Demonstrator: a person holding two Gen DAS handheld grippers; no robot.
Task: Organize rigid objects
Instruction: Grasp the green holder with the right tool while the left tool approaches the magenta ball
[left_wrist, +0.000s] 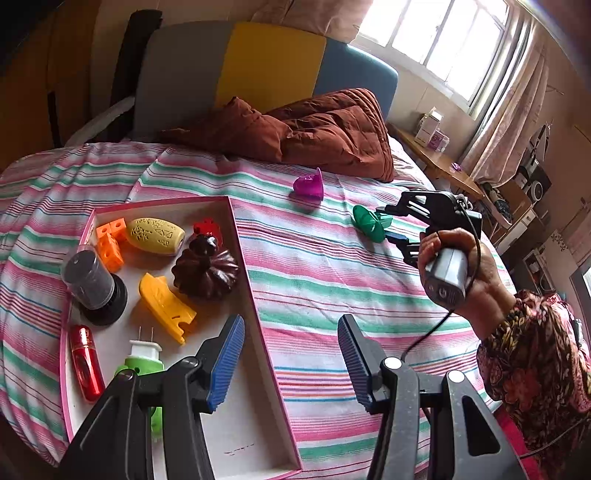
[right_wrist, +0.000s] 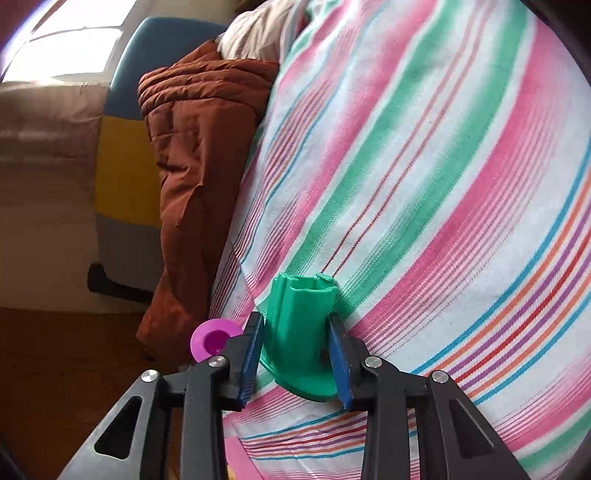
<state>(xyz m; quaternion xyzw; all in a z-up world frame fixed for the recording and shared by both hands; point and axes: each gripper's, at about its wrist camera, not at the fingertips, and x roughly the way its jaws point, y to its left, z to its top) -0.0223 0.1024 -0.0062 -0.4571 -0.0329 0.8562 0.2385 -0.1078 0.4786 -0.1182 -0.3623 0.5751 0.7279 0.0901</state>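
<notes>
Green plastic sits between the right tongs: a green flanged piece with a ribbed stem and a round base. The blue pads stand narrow, one on each side of the stem and against it, so the piece is gripped. It lies on the striped bedsheet, out in the open middle of the bed, well apart from the box. In the left wrist view the same piece shows at the tip of the right tongs, which a hand in a flowered sleeve carries.

Left tongs stand wide, with nothing between the blue pads. They hang over the near right wall of the shallow white box, touching nothing that can be seen.

A purple flanged piece lies on the sheet farther toward the head of the bed, near the brown quilt, apart from the green one.

Inside the box lie an orange block chain, a yellow perforated oval, a red piece, a dark brown fluted mould, a yellow-orange shaped piece, a dark cylinder on a black base, a red tube and a green-and-white plug.
</notes>
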